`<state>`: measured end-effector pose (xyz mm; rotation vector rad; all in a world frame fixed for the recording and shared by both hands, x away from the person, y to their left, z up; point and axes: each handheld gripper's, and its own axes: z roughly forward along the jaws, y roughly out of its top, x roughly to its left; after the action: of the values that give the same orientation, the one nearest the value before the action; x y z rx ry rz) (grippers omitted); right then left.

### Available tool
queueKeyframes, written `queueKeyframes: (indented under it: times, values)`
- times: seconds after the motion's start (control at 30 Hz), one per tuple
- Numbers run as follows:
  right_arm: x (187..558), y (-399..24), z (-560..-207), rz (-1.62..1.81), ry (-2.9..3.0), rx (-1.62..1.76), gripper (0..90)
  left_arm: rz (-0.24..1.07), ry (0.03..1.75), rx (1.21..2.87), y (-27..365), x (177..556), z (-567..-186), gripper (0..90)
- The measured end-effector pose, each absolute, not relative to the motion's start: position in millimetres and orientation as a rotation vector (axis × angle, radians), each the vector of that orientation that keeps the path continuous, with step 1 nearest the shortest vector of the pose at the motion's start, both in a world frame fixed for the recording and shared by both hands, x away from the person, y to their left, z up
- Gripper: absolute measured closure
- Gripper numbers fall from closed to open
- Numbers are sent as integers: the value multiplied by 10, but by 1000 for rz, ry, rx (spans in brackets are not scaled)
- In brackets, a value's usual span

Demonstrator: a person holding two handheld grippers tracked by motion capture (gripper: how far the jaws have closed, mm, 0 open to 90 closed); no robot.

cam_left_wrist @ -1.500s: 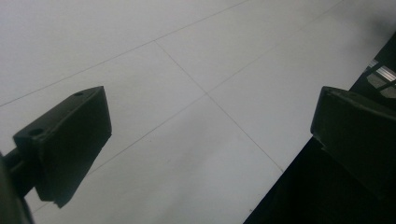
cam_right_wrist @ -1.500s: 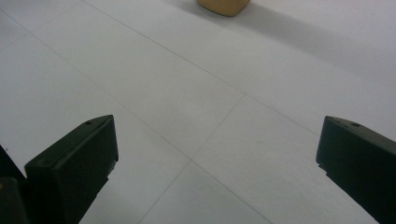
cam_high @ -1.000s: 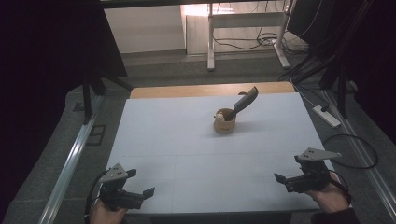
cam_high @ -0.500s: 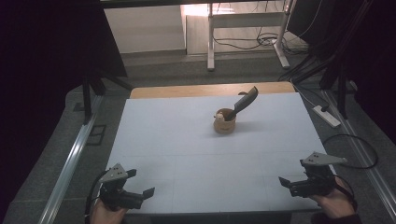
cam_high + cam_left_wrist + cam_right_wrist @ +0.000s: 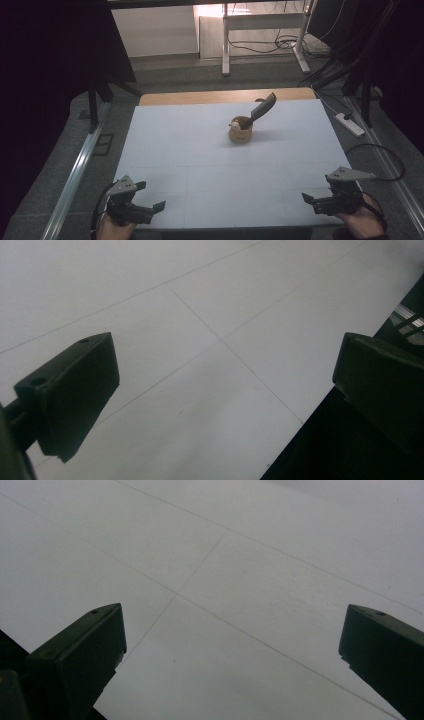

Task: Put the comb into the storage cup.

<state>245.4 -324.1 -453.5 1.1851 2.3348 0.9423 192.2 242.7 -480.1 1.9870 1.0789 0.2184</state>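
Right gripper [image 5: 312, 201] drawn back to counter [image 5: 200, 150] edge at 5 o'clock, left gripper [image 5: 150, 197] at 7, both jaws wide, empty; brown cup [image 5: 241, 130] at 12, unobstructed.

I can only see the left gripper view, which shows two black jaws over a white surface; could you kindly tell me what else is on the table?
Observer: A small brown cup stands toward the far side of the white table, with a dark tool leaning out of it.
Operator: Is the other hand-held gripper near it?
Observer: No, the right hand-held gripper sits at the near right edge, well apart from the cup.
Operator: Are its jaws open?
Observer: Yes, the right gripper view shows them wide apart over bare table, holding nothing.
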Motion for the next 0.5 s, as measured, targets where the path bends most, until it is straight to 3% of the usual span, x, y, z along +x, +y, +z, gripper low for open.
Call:
queueKeyframes:
  times: [0.5]
  values:
    - [2404,-3255,-4556,821,2333,1243,0,219,1077,1989,2430,1919,-4800,0]
